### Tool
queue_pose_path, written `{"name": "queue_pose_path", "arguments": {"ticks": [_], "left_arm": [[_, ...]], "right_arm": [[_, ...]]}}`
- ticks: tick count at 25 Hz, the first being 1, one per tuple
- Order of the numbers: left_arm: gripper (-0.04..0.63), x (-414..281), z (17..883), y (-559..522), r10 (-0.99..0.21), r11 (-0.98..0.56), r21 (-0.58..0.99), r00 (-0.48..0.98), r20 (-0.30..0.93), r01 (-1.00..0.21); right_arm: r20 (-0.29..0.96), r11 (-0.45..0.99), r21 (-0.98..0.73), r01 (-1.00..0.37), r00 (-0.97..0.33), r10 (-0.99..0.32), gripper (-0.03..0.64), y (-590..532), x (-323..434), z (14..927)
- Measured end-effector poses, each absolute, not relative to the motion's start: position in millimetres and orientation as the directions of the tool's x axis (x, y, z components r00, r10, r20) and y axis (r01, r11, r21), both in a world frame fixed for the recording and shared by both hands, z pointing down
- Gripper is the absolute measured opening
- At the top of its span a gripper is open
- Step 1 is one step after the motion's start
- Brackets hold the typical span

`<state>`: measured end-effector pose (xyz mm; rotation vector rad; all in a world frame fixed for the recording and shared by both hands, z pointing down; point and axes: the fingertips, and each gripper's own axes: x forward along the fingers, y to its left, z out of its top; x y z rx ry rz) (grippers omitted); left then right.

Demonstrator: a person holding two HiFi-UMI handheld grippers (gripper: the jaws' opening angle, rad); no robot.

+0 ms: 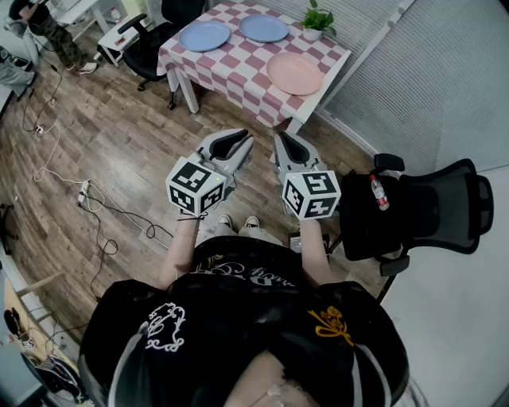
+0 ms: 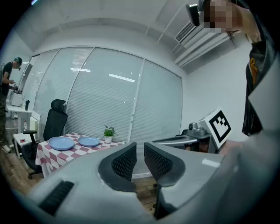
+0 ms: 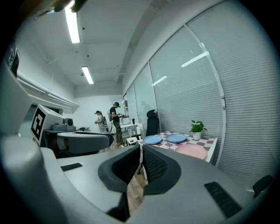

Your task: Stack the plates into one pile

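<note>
I hold my left gripper (image 1: 236, 137) and right gripper (image 1: 283, 139) side by side, jaws shut and empty, pointing toward twelve o'clock. There, on a pink-and-white checked table (image 1: 238, 67), lie a round blue plate (image 1: 204, 35), a second round blue plate (image 1: 263, 28) at its three o'clock, and a round pink plate (image 1: 294, 73), all apart.

Table (image 1: 231, 75), ahead of the person: left plate (image 1: 204, 35) and middle plate (image 1: 263, 28) side by side at its far side, potted plant (image 1: 318, 20) to their right, third plate (image 1: 295, 73) before the plant; office chair (image 1: 433, 211) at the person's right.
</note>
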<state>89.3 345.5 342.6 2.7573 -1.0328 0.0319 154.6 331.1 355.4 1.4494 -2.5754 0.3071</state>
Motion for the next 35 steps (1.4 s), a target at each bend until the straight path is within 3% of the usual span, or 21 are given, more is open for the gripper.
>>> {"name": "queue_pose_path", "arguments": {"ticks": [35], "left_arm": [[0.066, 164.5, 370.0, 312.6, -0.633, -0.746, 0.130, 0.755, 0.170, -0.654]], "right_arm": [[0.254, 0.541, -0.173, -0.823, -0.568, -0.783, 0.026, 298.2, 224.4, 391.8]]}}
